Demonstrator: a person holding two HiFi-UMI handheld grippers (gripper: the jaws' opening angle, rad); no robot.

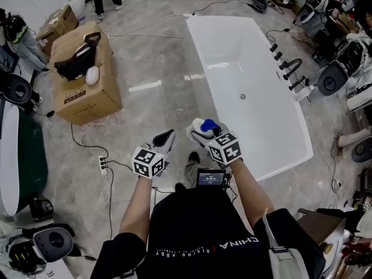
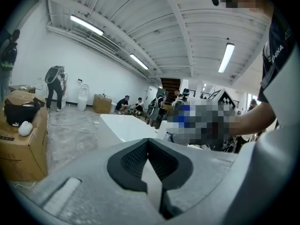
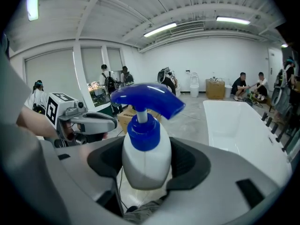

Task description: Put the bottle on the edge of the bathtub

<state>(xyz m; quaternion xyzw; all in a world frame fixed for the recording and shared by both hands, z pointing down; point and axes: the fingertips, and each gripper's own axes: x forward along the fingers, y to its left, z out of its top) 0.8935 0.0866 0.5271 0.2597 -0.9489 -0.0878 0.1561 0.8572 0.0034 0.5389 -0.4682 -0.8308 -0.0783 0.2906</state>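
A white bottle (image 3: pixel 146 158) with a blue pump head sits upright between the jaws of my right gripper (image 3: pixel 147 170), which is shut on its body. In the head view the bottle (image 1: pixel 205 126) and right gripper (image 1: pixel 199 133) hang over the floor, just left of the near end of the white bathtub (image 1: pixel 204 77). The tub's rim (image 3: pixel 213 121) stretches away to the right of the bottle. My left gripper (image 1: pixel 168 135) hovers beside it to the left, apart from the bottle. Its jaws (image 2: pixel 148 142) meet at the tips with nothing between them.
A cardboard box (image 1: pixel 87 92) with a black bag on top stands on the floor at left. A power strip (image 1: pixel 103 165) and cables lie near my feet. Black faucet fittings (image 1: pixel 289 70) line the tub's far right rim. Equipment clutters the right side; people are at the room's far end.
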